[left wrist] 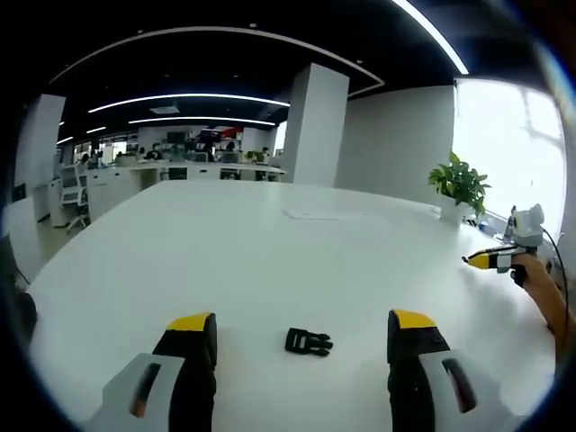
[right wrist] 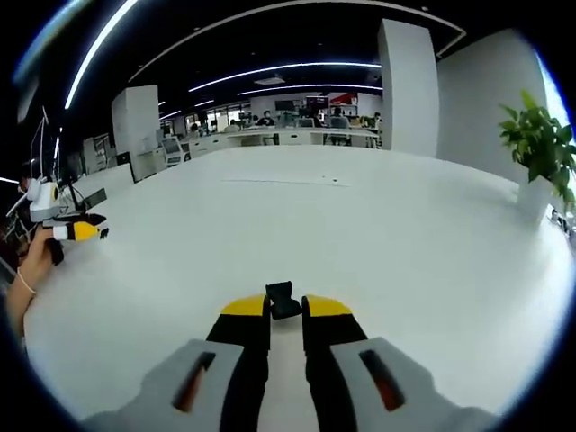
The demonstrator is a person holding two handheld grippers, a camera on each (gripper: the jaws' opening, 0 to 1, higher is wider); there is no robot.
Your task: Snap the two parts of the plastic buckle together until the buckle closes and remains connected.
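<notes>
The right gripper (right wrist: 286, 310) clamps one small black plastic buckle part (right wrist: 283, 300). The open-jawed left gripper (left wrist: 301, 328) faces the other black buckle half (left wrist: 309, 342), lying loose on the white table (left wrist: 270, 252); joining remains.

Bright, window glare — edges warped, sharp

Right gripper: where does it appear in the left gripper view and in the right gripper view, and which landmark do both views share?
Left gripper view: the right gripper is at the right edge, held by a hand.
Right gripper view: the right gripper rises from the bottom middle, jaws closed on a black buckle part.
Shared landmark: the potted plant.
</notes>
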